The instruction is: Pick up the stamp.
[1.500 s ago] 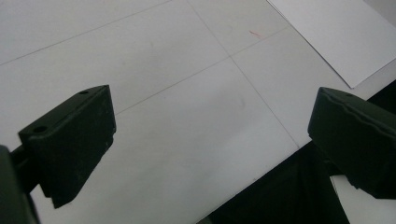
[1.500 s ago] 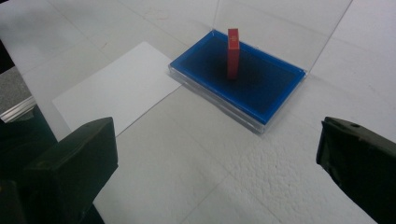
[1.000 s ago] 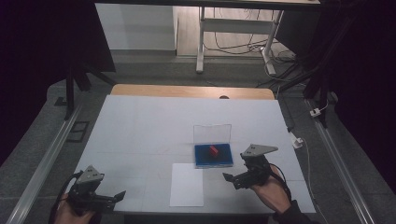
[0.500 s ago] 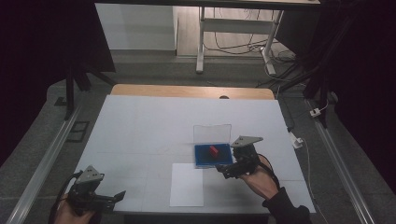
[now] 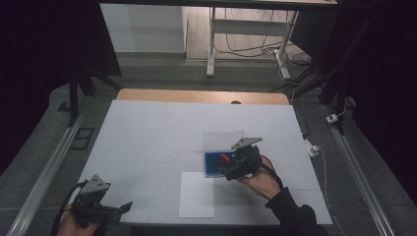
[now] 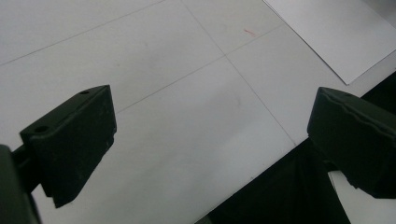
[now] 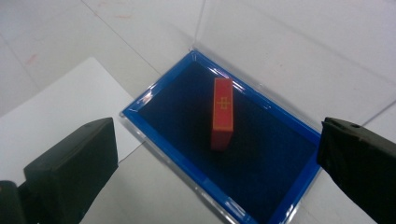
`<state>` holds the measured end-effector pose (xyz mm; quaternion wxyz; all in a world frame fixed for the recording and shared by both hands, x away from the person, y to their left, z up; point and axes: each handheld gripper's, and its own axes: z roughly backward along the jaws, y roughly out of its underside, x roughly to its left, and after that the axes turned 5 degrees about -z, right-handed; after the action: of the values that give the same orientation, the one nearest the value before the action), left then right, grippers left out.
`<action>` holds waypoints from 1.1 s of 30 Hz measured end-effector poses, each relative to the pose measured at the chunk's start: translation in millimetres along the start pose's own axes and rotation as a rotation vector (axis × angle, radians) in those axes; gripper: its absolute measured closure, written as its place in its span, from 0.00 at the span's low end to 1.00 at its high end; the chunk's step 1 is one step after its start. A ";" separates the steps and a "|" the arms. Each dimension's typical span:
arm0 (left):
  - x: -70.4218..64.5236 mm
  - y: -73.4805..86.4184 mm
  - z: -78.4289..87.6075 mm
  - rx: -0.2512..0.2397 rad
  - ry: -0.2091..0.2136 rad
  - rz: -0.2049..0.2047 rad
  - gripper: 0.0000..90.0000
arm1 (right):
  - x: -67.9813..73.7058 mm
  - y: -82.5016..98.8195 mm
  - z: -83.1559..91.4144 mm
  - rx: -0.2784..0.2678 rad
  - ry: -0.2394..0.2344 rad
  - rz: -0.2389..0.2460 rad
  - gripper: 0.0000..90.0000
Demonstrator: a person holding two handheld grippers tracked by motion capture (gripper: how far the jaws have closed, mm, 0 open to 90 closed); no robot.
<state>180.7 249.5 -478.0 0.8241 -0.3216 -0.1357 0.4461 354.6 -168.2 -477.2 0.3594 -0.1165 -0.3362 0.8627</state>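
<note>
**Right gripper poised over the red block in the blue tray**

Nearest the table's front edge, at the left, the person's left gripper (image 5: 127, 206) sits low over the white tabletop (image 5: 147, 132), its black jaws spread wide with nothing between them; in the left gripper view only bare table and a corner of paper lie ahead of it. Just beyond, toward the middle, a plain white rectangular sheet of paper (image 5: 197, 194) lies flat near the front edge.

Farther in, the right gripper (image 5: 227, 173), held in the person's right hand (image 5: 260, 178), hovers at the near right side of a shallow blue-lined tray with a clear plastic rim (image 7: 154, 100). Its jaws stand well apart and grip nothing. In the right gripper view a small red rectangular block with a yellow mark on its top face (image 7: 222, 112) lies inside the tray on the dark blue lining, roughly in the middle, between the two jaws but beyond them; whether the jaw tips touch the tray I can't quite make out. The tray's near corner sits just beside the paper's far corner.

Behind the tray its clear lid (image 5: 223, 138) stands upright.
</note>
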 end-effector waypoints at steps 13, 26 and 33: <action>-1.4 -0.3 -0.4 0.003 0.001 -0.018 0.02 | -0.6 -11.6 -16.7 0.023 0.024 0.008 0.21; -1.7 -0.2 -0.4 0.002 0.004 -0.024 0.02 | -2.6 -16.7 -22.3 0.079 0.000 0.021 0.87; -1.9 -0.2 -0.4 0.002 0.004 -0.025 0.02 | -1.7 -17.7 -22.2 0.082 0.014 0.025 0.88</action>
<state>180.0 247.8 -478.1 0.8300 -0.3200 -0.1376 0.4355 375.3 -149.3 -482.0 0.3553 -0.1118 -0.2967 0.8793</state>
